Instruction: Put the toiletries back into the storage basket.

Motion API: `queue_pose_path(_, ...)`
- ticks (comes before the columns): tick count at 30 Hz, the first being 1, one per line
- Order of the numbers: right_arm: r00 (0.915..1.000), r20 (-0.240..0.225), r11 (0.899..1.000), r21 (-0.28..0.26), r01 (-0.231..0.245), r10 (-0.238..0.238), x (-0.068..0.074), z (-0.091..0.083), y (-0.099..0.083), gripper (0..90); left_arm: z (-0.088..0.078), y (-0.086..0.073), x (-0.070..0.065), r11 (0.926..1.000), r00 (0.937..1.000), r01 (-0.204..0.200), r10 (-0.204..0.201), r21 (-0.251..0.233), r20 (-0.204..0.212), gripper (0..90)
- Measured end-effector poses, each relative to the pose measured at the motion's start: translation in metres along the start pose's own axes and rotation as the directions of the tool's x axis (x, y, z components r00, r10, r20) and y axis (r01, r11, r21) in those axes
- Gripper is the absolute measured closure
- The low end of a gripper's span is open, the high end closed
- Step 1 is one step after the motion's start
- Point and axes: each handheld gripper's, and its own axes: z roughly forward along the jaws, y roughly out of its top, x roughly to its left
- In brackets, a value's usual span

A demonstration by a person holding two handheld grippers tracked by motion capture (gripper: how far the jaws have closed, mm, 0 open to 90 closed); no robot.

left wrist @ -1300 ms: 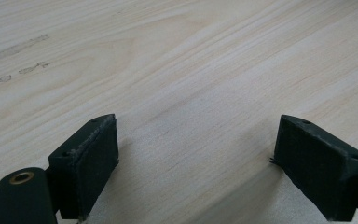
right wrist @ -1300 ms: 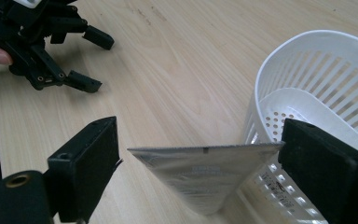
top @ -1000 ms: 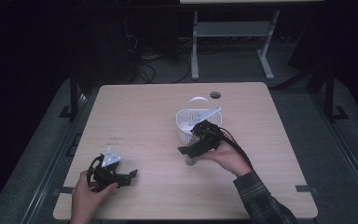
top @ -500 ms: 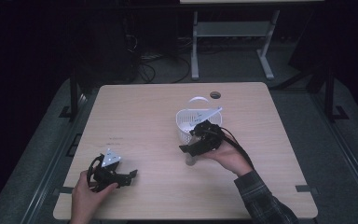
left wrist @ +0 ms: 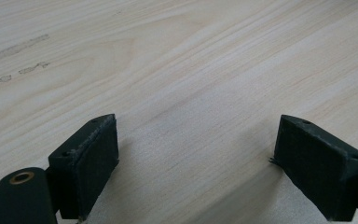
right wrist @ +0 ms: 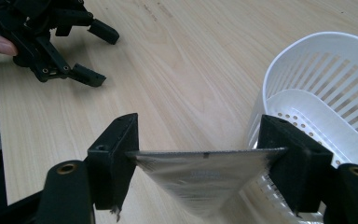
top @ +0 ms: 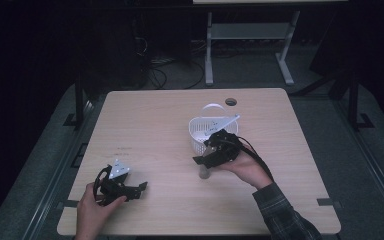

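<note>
Silver foil packet, flat and shiny, sits pinched edge to edge between the jaws of the right gripper, which have just been closing onto it. Seen from the high view, the packet hangs just above the wooden table, right beside the near wall of a white slotted basket. The basket's handle stands arched over its far side, and a pale flat piece leans across its rim; what that piece is cannot be told.

Doing this step well likely means keeping the squeeze even across both edges, since thin foil could buckle or slide out, and lifting the packet clear of the basket wall before carrying it over the rim.

At the table's near left corner, the left gripper rests low on the wood in the person's left hand, jaws spread wide with nothing between them.

Count on the table: one packet, one basket, two grippers, one in each hand.
</note>
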Motion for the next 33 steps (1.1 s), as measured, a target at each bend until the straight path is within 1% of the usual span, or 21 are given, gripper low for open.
queue_pose_path(7, 1.0, -0.001, 1.0, -0.009, 0.005, -0.005, 0.001, -0.008, 0.0, 29.6, 0.0, 0.0, 0.0, 1.0, 1.0, 0.0, 0.0, 0.001, 0.002, 12.5)
queue_pose_path(15, 1.0, 0.003, 1.0, -0.025, 0.006, -0.006, 0.002, -0.02, 0.004, 29.6, 0.0, 0.0, 0.0, 1.0, 1.0, 0.0, 0.0, 0.002, 0.002, 12.6)
queue_pose_path(19, 0.9999, 0.0, 0.999, -0.03, 0.012, -0.012, 0.002, -0.026, 0.007, 29.7, 0.0, 0.0, 0.0, 1.0, 1.0, 0.0, 0.0, 0.002, 0.001, 12.6)
queue_pose_path(25, 0.9999, 0.007, 0.999, -0.037, 0.016, -0.015, 0.002, -0.035, 0.011, 29.7, 0.0, 0.0, 0.0, 1.0, 1.0, 0.0, 0.0, 0.002, 0.002, 12.5)
queue_pose_path(30, 0.9998, 0.006, 0.998, -0.058, 0.019, -0.019, 0.001, -0.044, 0.017, 29.7, 0.0, 0.0, 0.0, 1.0, 1.0, 0.0, 0.0, 0.002, 0.001, 12.6)
queue_pose_path(33, 0.9999, 0.007, 0.998, -0.06, 0.015, -0.015, 0.001, -0.047, 0.019, 29.7, 0.0, 0.0, 0.0, 1.0, 1.0, 0.0, 0.0, 0.002, 0.001, 12.6)
